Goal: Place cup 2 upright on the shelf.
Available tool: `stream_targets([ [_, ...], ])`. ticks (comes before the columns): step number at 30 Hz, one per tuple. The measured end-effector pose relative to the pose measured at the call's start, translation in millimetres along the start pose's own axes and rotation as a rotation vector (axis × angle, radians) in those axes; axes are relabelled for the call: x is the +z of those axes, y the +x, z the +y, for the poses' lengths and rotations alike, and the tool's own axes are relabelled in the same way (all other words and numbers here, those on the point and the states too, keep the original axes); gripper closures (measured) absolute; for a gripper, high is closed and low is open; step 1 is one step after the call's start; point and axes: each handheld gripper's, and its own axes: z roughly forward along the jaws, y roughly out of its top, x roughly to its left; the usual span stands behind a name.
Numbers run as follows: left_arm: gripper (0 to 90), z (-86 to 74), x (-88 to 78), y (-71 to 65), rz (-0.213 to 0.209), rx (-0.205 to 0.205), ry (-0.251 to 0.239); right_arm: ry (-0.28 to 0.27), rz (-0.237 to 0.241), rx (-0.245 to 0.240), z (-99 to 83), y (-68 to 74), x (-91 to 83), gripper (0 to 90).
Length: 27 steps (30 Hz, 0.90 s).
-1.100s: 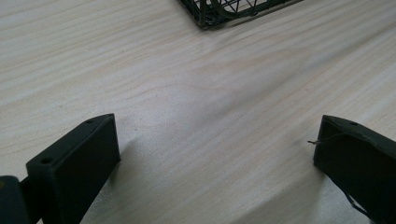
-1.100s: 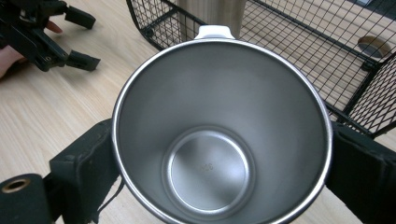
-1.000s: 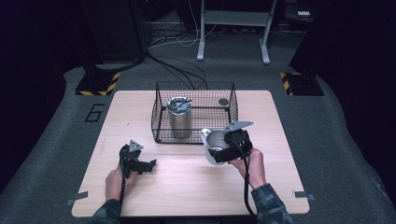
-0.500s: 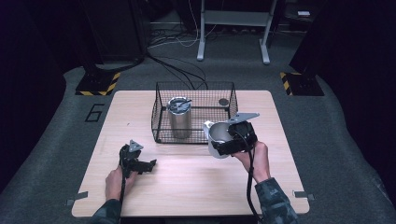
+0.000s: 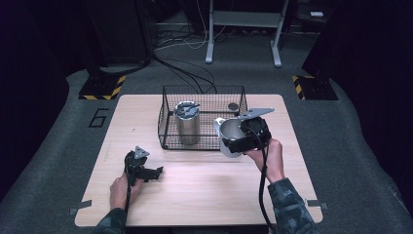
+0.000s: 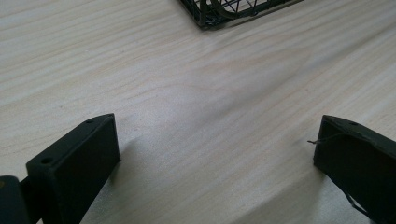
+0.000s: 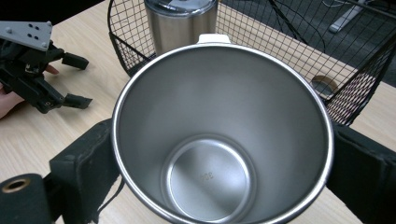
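My right gripper (image 7: 219,154) clamps a smooth, empty stainless-steel cup (image 7: 219,135). Just beyond it, a black wire basket (image 5: 204,117) holds a lidded steel tumbler (image 5: 187,123). My left gripper (image 5: 155,173) rests wide open, holding nothing.

Lab: hazard-taped stands (image 5: 101,88), floor cables (image 5: 185,46)

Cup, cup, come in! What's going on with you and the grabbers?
Right gripper shut on cup, lifted beside basket. Left gripper open, low over table. Tumbler and a small disc in basket.

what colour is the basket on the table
Black wire mesh basket, clearest in the high view.
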Motion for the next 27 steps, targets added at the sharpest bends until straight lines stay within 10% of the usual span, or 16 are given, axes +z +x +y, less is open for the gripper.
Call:
stream_targets([
  [27,0.1,0.1,0.1,0.1,-0.001,0.0,0.0,0.003,-0.051,-0.007,41.7,-19.5,9.2,6.1],
])
